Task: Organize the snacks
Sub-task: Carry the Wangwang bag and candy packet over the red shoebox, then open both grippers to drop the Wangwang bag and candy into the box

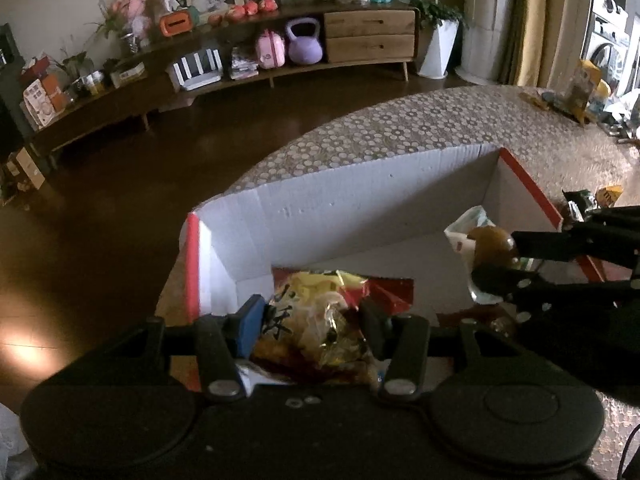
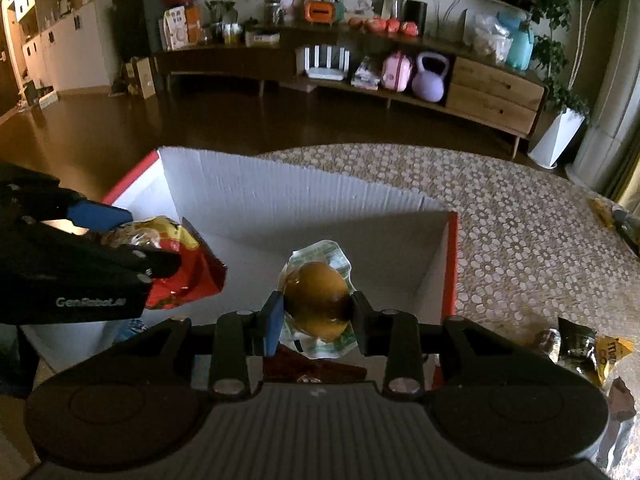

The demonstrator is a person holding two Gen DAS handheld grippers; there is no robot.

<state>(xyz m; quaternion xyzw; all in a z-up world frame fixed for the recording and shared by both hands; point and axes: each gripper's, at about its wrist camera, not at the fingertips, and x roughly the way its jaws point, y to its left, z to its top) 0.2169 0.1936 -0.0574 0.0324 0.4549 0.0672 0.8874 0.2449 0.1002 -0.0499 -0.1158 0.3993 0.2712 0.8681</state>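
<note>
"GenRobot.AI" in pale letters on the black side of the left gripper (image 2: 158, 258). Big black Chinese signs, not clear enough to read, on the yellow snack bag (image 1: 316, 320). Tiny blurred print on the green-and-white packet (image 2: 320, 276).

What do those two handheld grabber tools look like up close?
Both are matte black. The left gripper and right gripper each have two hinged fingers on silver pivot pins, with round black discs either side. One pad on each is blue, the other black. The left gripper's side carries pale lettering, "GenRobot.AI". The right gripper's body is ribbed grey.
</note>
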